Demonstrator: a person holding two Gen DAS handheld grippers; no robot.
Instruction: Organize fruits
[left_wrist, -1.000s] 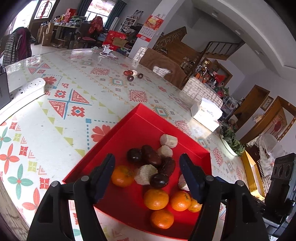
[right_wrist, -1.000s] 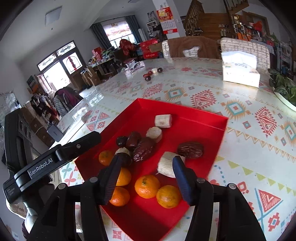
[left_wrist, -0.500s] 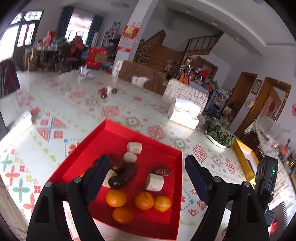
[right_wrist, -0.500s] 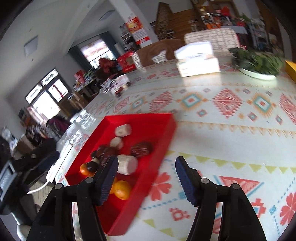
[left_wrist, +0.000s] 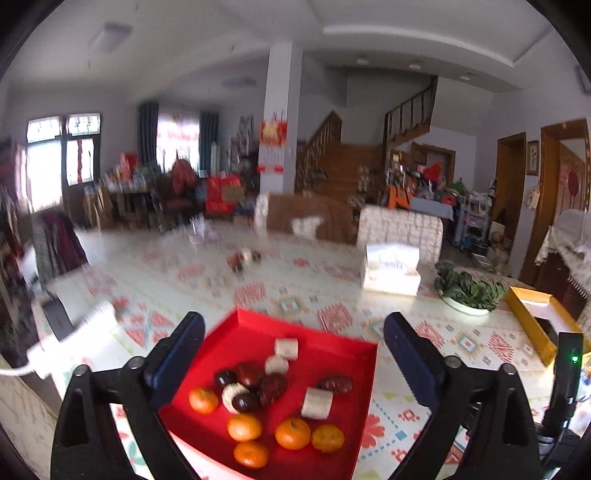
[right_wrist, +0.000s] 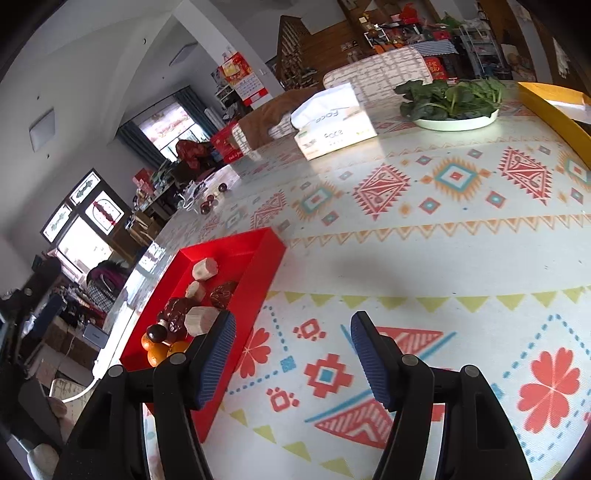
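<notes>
**Both grippers empty above the fruit tray**

The left gripper (left_wrist: 293, 354) hangs over the red tray (left_wrist: 364, 373), its jaws wide and holding nothing. In the tray lie five oranges (left_wrist: 293, 433) along the near side, dark dates (left_wrist: 272, 388) in the middle, and pale cut pieces (left_wrist: 317, 402) among them. The right gripper (right_wrist: 293, 356) is over the patterned bench (right_wrist: 424, 258) just right of the tray (right_wrist: 258, 291), jaws also wide and empty. Farther back on the bench stand a tissue box (right_wrist: 334, 127), a plate of greens (right_wrist: 452, 101) and a yellow tray (right_wrist: 554, 110). A few more dates (right_wrist: 212, 197) lie well apart, near the far edge.
</notes>
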